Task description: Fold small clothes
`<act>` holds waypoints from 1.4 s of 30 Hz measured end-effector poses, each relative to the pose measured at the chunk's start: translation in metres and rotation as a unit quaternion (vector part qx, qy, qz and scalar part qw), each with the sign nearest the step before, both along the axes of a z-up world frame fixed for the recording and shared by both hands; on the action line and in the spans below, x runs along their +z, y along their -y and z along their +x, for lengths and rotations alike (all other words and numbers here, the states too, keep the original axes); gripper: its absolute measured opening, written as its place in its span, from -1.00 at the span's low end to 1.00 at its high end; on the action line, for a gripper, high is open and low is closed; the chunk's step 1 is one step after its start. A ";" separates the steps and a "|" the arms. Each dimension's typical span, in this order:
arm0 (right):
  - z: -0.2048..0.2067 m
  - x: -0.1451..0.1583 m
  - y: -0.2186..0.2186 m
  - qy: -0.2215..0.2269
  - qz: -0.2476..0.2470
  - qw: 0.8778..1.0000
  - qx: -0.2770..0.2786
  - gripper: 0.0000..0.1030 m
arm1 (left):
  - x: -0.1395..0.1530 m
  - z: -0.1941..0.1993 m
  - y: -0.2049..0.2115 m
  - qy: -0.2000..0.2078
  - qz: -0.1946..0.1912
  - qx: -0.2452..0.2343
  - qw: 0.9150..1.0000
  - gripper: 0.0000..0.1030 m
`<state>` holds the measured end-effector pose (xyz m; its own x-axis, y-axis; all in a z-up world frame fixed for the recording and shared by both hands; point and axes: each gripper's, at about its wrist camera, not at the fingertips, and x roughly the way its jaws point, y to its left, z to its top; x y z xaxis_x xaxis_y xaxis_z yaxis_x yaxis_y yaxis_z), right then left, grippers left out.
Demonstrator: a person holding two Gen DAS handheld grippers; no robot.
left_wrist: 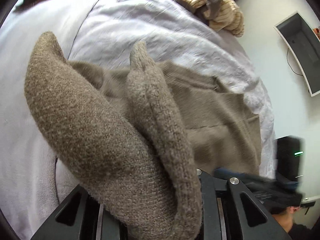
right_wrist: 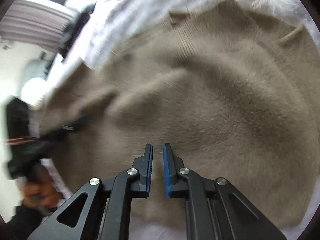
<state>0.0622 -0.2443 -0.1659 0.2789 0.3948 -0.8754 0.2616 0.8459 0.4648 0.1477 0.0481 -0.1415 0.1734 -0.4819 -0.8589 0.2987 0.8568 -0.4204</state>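
Note:
A brown knitted sweater (left_wrist: 210, 108) lies spread on a pale lilac bedsheet (left_wrist: 140, 20). My left gripper (left_wrist: 152, 210) is shut on a thick fold of the sweater (left_wrist: 104, 132), lifted above the rest; the cloth hides its fingertips. In the right wrist view the sweater (right_wrist: 220, 92) fills most of the frame, blurred. My right gripper (right_wrist: 158, 148) hovers just above the sweater with its blue-padded jaws a narrow gap apart and nothing between them. The left gripper and the hand holding it show blurred at the left (right_wrist: 40, 140).
A cream striped garment (left_wrist: 216, 10) lies bunched at the far edge of the bed. A monitor (left_wrist: 300, 50) hangs on the white wall at right, with a black box (left_wrist: 290, 156) below it. A window blind (right_wrist: 34, 22) shows at upper left.

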 end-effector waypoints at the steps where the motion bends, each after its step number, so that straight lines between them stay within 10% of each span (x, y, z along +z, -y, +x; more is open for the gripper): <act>1: 0.001 -0.012 -0.003 -0.013 -0.004 1.000 0.013 -0.82 | 0.009 -0.002 0.007 0.011 0.000 -0.005 1.000 -0.48; 5: -0.002 -0.018 -0.008 0.001 -0.019 0.999 0.030 -0.83 | 0.040 -0.010 0.047 0.050 0.007 -0.036 0.998 -0.48; 15: -0.050 0.009 0.093 0.036 0.120 0.989 -0.077 -0.82 | 0.082 -0.033 0.167 0.111 0.065 -0.148 0.981 -0.48; 23: -0.100 -0.015 0.167 0.032 0.208 0.969 -0.128 -0.75 | 0.026 -0.062 0.282 0.110 0.191 -0.237 0.946 -0.43; 26: -0.104 -0.030 0.169 0.033 0.241 0.960 -0.142 -0.75 | 0.004 -0.075 0.302 0.120 0.229 -0.261 0.930 0.07; 29: -0.110 -0.036 0.166 0.039 0.257 0.954 -0.151 -0.83 | 0.004 -0.083 0.308 0.132 0.232 -0.264 0.927 0.08; 39: -0.131 -0.037 0.205 0.060 0.285 0.938 -0.187 -0.81 | 0.063 -0.093 0.265 0.152 0.099 -0.220 0.958 0.08; 42: -0.149 -0.040 0.228 0.083 0.330 0.912 -0.228 -0.58 | 0.075 -0.083 0.239 0.148 0.069 -0.174 0.971 0.08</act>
<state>-0.0869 -0.4719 -0.2058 0.6527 0.6307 -0.4198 0.3969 0.1874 0.8985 0.0643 -0.1909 -0.0667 0.2686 -0.4398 -0.8570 0.6708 0.7239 -0.1613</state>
